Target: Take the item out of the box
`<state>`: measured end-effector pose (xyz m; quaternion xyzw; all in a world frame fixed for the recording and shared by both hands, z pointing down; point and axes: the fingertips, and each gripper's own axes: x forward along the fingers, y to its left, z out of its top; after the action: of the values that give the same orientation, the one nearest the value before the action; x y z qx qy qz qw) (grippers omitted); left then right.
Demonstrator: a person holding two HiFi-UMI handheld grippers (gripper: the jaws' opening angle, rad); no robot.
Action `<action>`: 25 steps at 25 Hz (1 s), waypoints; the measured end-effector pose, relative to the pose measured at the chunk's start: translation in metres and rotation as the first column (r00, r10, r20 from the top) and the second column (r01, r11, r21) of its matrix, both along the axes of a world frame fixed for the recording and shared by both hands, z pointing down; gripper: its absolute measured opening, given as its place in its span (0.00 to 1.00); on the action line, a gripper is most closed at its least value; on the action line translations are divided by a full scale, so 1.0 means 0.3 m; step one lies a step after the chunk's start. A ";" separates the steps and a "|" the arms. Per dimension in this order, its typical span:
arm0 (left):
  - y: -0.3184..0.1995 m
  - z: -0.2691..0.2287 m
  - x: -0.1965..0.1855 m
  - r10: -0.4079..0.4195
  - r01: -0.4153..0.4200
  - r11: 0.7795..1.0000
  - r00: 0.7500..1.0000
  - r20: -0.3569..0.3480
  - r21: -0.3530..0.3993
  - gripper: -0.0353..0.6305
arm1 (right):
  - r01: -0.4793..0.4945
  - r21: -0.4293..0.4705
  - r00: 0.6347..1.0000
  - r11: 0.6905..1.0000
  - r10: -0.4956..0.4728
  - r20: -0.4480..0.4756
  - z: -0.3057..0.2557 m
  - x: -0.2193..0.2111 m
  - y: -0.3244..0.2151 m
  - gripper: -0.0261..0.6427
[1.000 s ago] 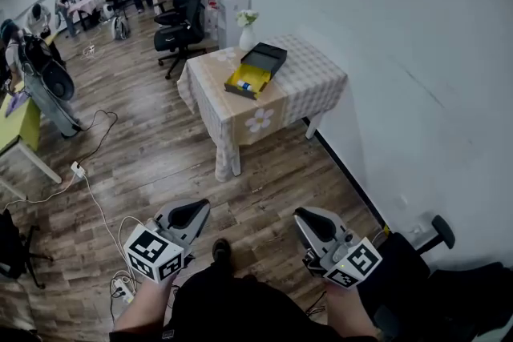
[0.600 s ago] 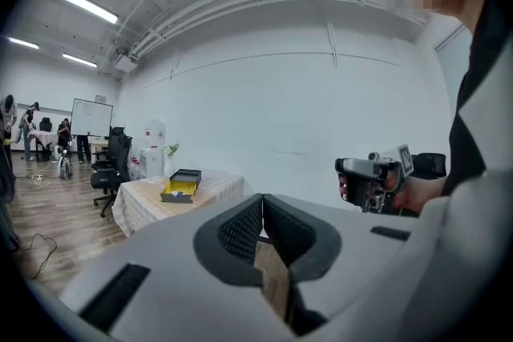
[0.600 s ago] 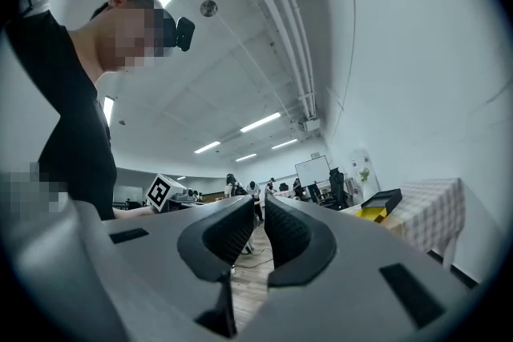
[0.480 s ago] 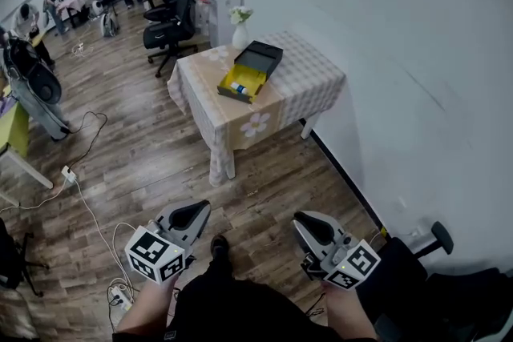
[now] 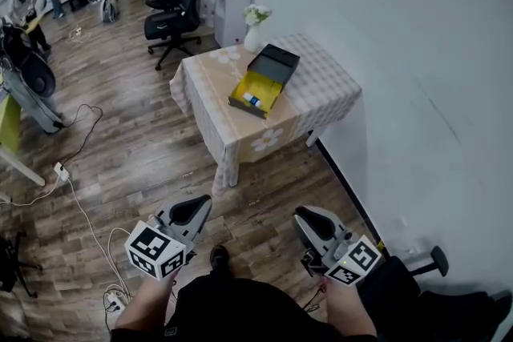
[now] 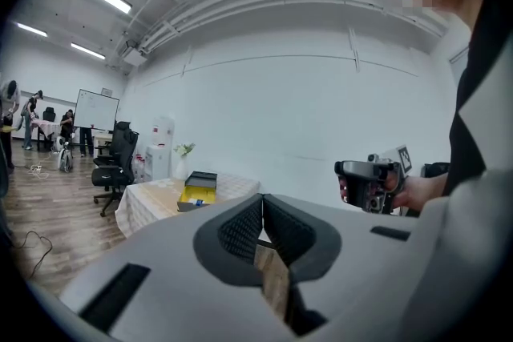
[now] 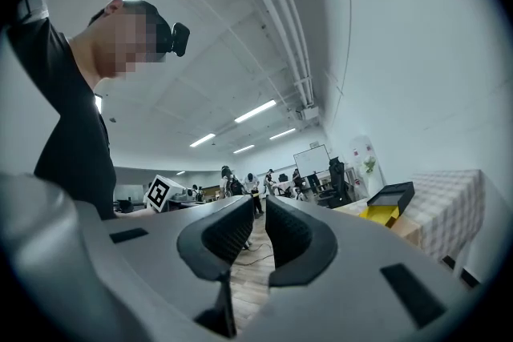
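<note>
An open shallow box (image 5: 264, 84), yellow inside, sits near the middle of a square table (image 5: 321, 88) draped in a beige checked cloth with daisy prints. The table is at 12 o'clock from the person. The box's black lid (image 5: 275, 62) lies back against its 1 o'clock end. In the yellow tray, toward its 7 o'clock end, lies the item (image 5: 252, 100), a small white oblong piece with a blue patch; finer detail is too small to tell. A white vase (image 5: 254, 36) of pale flowers stands at the table's 11 o'clock corner. The left gripper (image 5: 195, 209) and right gripper (image 5: 311, 220) hang low over the wooden plank floor (image 5: 144, 148), well apart from the table. Each has its jaws pressed together on nothing.
</note>
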<state>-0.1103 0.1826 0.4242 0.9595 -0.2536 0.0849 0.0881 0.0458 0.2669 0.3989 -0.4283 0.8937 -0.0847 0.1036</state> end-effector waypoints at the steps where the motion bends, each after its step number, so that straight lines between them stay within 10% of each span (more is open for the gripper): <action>1: -0.040 -0.009 -0.009 0.003 -0.003 1.000 1.000 -0.004 0.004 0.07 | 0.000 0.005 1.000 1.000 0.000 -0.004 -0.014 -0.011 -0.041 0.10; 25: -0.580 -0.007 -0.003 0.031 -0.032 0.999 0.999 -0.043 -0.037 0.08 | 0.000 -0.018 0.999 1.000 0.001 0.039 -0.012 0.037 -0.607 0.10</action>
<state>-0.1112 0.0086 0.4222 0.9632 -0.2349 0.0707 0.1102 0.0568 0.0847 0.3953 -0.4278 0.8906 -0.1010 0.1170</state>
